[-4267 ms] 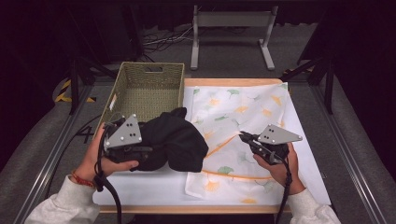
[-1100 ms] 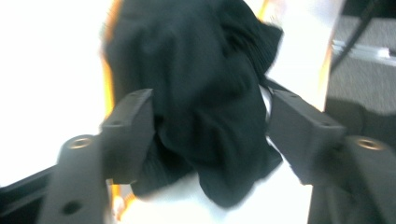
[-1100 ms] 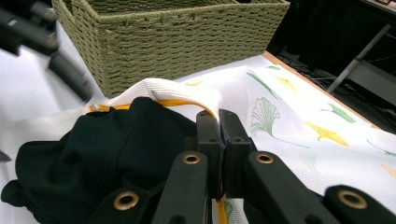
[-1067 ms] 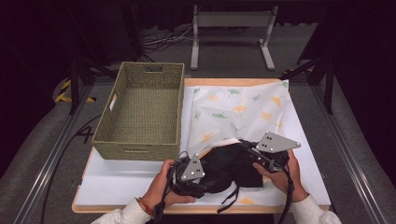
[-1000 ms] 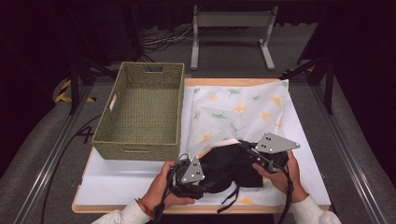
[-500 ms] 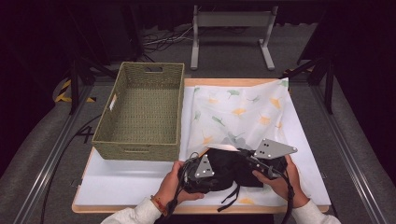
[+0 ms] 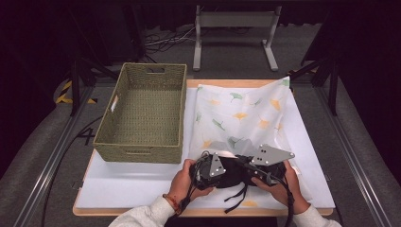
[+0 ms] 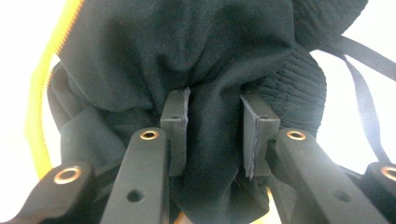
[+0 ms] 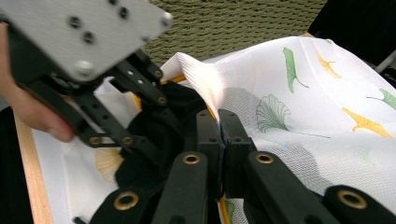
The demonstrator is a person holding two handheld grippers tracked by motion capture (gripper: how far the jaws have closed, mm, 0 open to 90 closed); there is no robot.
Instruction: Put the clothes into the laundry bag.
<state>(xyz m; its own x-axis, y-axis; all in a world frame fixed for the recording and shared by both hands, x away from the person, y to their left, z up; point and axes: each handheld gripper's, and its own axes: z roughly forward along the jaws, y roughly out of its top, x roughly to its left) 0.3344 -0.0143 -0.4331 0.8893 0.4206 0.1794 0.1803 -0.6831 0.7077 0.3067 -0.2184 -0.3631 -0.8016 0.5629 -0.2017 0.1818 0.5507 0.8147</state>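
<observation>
The black garment point(image 7: 231, 171) lies bunched on the near edge of the leaf-print cloth point(image 7: 241, 113), to the right of the basket point(image 7: 144, 111) and no longer beside it as it was a few seconds ago. In the last second the left hand-held gripper point(image 7: 204, 174) has slid rightward along the near side of the garment and its jaws have just been closing; in the left gripper view a thick fold of black fabric sits between the pads point(image 8: 176, 122), which now pinch it. The right hand-held gripper point(image 9: 218, 122) has held still at the garment's right side, jaws pressed together on the white cloth's edge. With both ends gripped, I judge the garment ready to be folded or wrapped inside the cloth.
</observation>
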